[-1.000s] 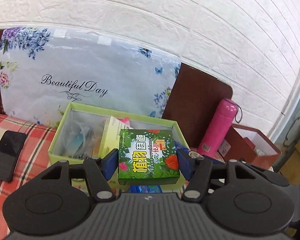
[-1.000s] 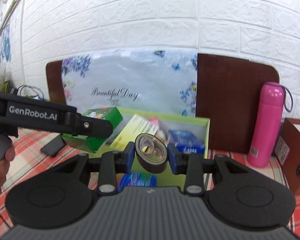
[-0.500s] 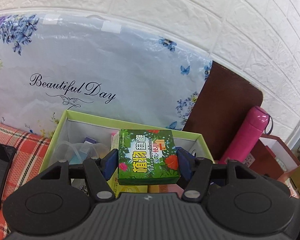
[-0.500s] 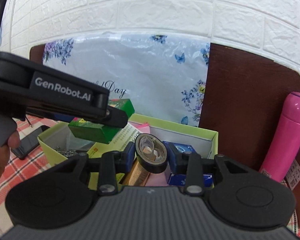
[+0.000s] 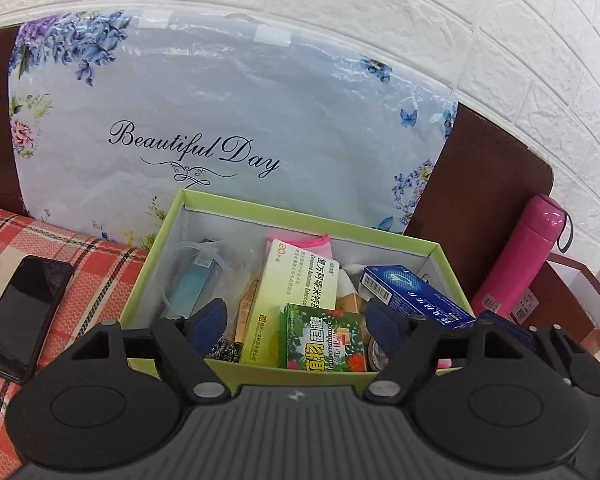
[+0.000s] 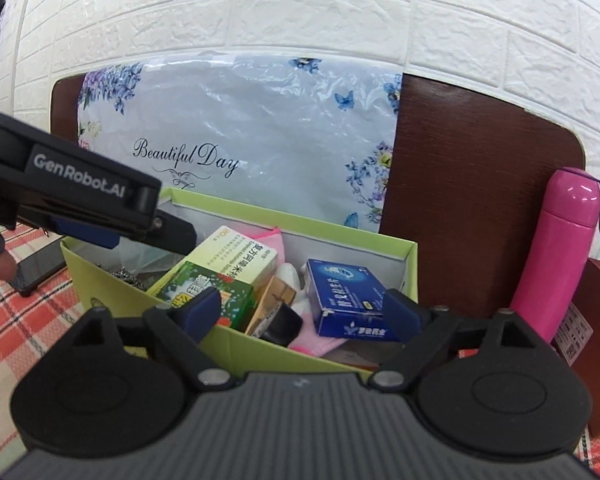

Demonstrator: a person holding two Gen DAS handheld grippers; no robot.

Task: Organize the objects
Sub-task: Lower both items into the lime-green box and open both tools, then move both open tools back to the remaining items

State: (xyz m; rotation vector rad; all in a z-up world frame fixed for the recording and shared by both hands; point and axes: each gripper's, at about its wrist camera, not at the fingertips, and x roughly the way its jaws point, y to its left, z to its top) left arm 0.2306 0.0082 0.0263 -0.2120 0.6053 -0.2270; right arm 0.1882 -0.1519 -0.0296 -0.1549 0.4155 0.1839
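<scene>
Both pairs of jaws are opening over the lime-green box [image 5: 260,370] and neither presses on anything. One risk from here: the green carton [image 5: 323,338], lying inside against the near wall between the pads of the left gripper [image 5: 296,326], could be clipped and tipped if that gripper pulls back low. The black tape roll [image 6: 282,324] sits loose among the packets near the blue carton [image 6: 346,300], so a careless sweep of the right gripper [image 6: 300,312] might drag it or the pink cloth [image 6: 320,342] over the rim. Left jaws stand wide with gaps either side of the carton; right jaws stand wide too, touching nothing I can see.
</scene>
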